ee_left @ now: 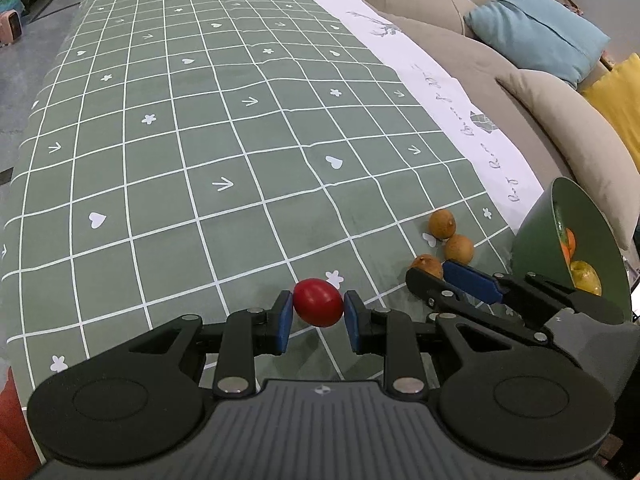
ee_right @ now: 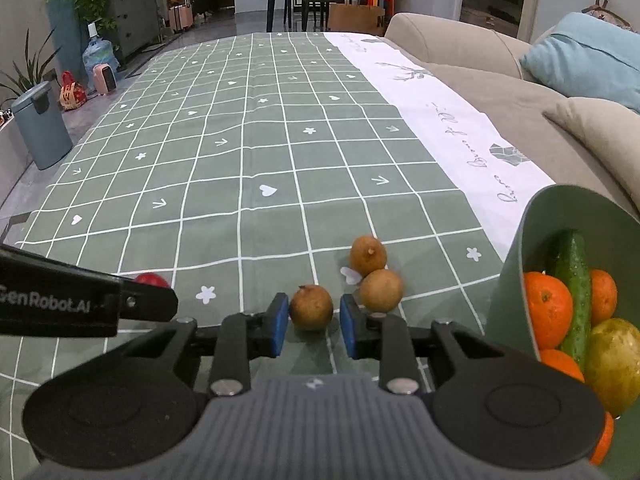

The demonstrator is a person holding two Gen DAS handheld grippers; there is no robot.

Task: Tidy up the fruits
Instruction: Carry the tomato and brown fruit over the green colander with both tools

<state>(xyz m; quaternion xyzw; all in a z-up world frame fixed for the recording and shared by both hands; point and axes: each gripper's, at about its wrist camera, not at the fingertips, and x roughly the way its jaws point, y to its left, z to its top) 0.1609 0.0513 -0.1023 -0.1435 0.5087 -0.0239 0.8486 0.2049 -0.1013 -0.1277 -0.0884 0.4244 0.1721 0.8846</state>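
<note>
- Our left gripper (ee_left: 318, 316) has its pads against the red fruit (ee_left: 318, 307); it is round and may slip out.
- Our right gripper (ee_right: 314, 322) is apart around one brown fruit (ee_right: 311, 307); closing may push its neighbour (ee_right: 381, 290) away.

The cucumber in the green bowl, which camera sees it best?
The right wrist view. There the cucumber stands clear in the green bowl among the oranges. The left wrist view shows the bowl mostly from outside, and no cucumber can be made out.

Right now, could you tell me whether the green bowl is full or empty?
Partly full: the green bowl holds oranges, a cucumber and a yellowish fruit.
</note>
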